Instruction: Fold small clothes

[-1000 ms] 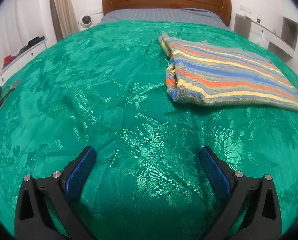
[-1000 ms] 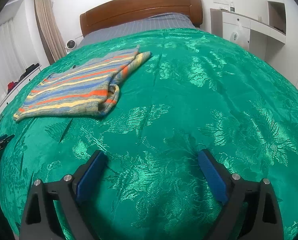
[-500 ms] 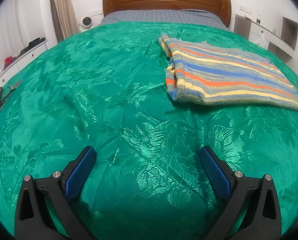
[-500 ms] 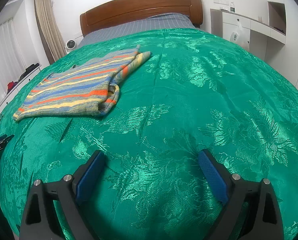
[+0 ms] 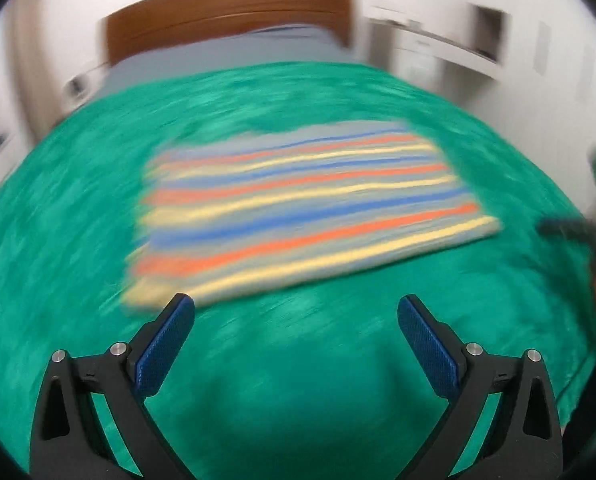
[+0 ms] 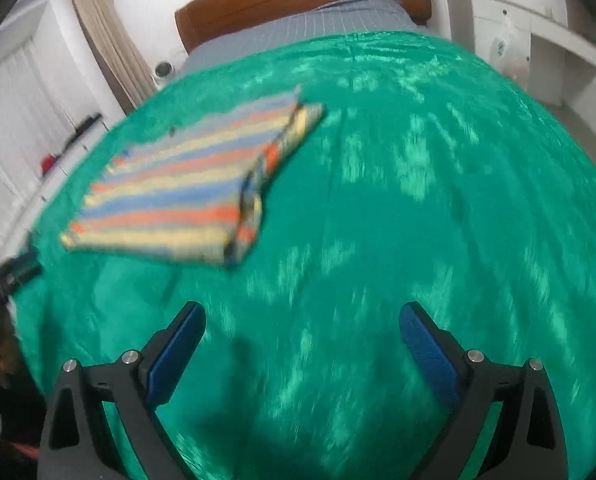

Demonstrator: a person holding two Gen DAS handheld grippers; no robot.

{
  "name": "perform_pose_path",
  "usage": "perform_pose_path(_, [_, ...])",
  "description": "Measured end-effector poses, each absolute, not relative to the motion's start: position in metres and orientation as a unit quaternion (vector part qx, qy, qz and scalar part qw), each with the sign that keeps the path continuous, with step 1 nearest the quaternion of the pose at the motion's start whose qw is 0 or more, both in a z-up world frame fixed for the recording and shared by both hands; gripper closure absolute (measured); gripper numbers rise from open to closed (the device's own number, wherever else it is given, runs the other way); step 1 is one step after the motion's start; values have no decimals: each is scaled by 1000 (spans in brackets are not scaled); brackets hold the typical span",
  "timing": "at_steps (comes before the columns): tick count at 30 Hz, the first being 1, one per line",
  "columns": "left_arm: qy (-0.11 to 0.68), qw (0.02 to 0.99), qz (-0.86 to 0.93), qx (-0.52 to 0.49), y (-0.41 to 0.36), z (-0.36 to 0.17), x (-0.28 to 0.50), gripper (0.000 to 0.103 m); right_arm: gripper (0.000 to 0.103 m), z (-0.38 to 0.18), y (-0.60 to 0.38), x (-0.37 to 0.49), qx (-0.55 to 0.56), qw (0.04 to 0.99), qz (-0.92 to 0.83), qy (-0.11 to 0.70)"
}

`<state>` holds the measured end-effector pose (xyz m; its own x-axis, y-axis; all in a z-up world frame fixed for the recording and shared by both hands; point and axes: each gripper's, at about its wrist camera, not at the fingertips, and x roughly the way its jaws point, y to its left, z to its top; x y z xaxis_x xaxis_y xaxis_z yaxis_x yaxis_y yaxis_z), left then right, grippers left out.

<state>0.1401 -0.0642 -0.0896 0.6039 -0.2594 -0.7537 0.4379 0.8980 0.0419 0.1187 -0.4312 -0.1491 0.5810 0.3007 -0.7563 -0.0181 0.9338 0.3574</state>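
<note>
The sweater (image 5: 306, 208) lies flat on the green cover (image 5: 298, 360), just ahead of the left gripper (image 5: 295, 308) – its long axis and stripes run across that view. The right gripper (image 6: 302, 316) has it farther off, ahead to its left. Both grippers are wide and empty. It looks striped, already partly folded – the views are blurred.

A bed with a shiny green patterned bedspread (image 6: 418, 200) is seen; a folded striped knitted garment (image 5: 306, 208) lies flat near its middle.

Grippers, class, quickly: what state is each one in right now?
Left gripper: open, holding nothing.
Right gripper: open, holding nothing.
</note>
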Motion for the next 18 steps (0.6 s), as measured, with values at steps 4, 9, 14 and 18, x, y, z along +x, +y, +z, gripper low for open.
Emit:
perform_pose_path(4, [408,854,-260,191,-165,-122,161,4,8,-136,-453,172,192,857,131,460])
perform_pose_path(9, [395,833,-279,268,-250,-156,175,14,22,-150,-462,247,257,811,172,497])
perform_pose_path(14, [390,840,-285,248,-263,-156,183,89,30,-183,-448,313,305,772,186,525])
perform_pose_path(18, [392,849,-293,198,-247,-147,185,97,93,-196,-425,341,318,777,162,518])
